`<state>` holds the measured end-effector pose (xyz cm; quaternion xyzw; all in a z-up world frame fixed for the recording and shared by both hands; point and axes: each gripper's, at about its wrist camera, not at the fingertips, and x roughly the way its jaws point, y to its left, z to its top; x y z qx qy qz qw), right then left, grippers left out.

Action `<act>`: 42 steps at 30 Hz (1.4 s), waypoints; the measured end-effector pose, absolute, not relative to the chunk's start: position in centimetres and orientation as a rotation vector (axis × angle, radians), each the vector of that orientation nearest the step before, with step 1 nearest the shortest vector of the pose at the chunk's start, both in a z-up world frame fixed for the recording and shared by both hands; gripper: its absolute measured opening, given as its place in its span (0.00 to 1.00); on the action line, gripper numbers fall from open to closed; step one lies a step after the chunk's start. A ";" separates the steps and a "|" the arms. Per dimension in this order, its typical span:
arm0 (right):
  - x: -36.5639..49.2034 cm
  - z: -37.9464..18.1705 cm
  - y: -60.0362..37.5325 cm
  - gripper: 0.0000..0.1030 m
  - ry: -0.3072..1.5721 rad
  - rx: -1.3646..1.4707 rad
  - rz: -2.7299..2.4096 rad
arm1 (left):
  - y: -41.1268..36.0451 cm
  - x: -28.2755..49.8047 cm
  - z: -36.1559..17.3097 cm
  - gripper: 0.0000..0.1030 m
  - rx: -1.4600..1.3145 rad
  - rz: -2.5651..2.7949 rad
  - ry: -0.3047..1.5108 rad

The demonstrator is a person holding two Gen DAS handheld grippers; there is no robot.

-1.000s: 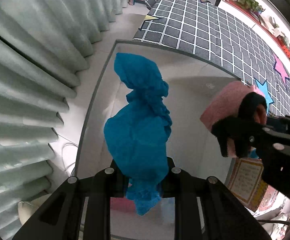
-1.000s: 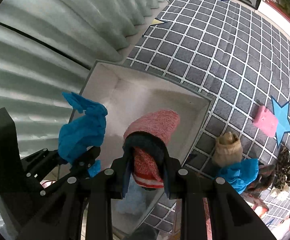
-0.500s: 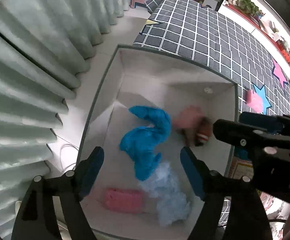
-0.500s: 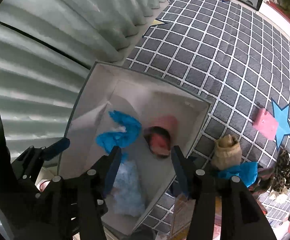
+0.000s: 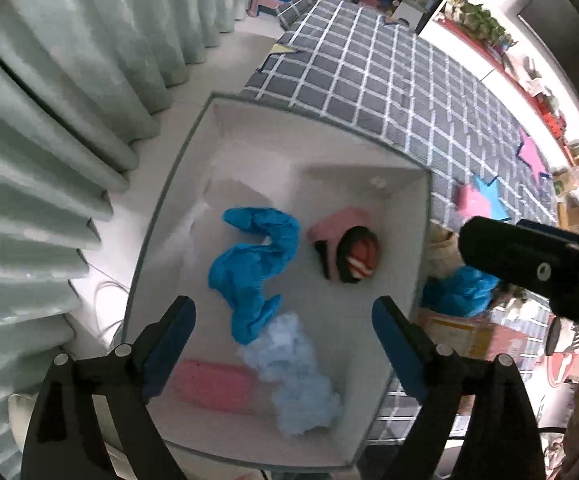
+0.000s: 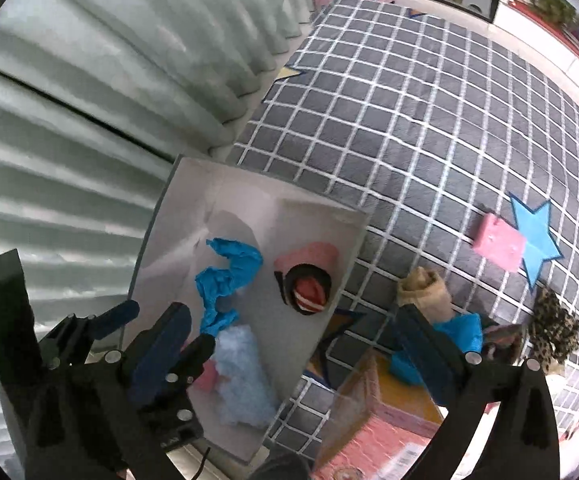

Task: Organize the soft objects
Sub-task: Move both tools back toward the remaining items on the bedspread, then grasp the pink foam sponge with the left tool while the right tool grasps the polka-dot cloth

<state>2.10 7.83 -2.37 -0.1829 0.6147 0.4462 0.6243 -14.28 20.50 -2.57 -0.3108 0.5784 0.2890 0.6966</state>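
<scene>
Socks (image 5: 345,252) in white bin (image 5: 419,240)

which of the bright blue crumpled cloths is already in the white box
The long twisted bright blue cloth lies inside the white box, beside the pink roll. The other bright blue cloth sits outside on the checked rug.

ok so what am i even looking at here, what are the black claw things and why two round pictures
Each round picture comes from a fisheye camera on a hand-held gripper that a person carries, one per hand. The left hand-held gripper and right hand-held gripper are both open and hold nothing. Below them is a white storage box containing a blue cloth, a rolled pink sock, a pale blue fluffy cloth and a pink sponge. More soft things lie on the checked rug outside.
</scene>
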 end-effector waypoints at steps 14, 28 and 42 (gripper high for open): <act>12.5 -1.2 -6.1 1.00 1.441 -0.222 0.811 | 14.6 -5.7 2.2 0.89 -0.622 0.428 1.272; 19.6 -12.8 -18.4 1.00 1.595 -0.272 0.513 | 8.6 4.1 -0.8 0.89 -0.565 0.372 1.418; 19.9 -18.8 -18.0 1.00 1.596 -0.341 0.631 | 7.6 14.9 -12.2 0.89 -0.519 0.493 1.645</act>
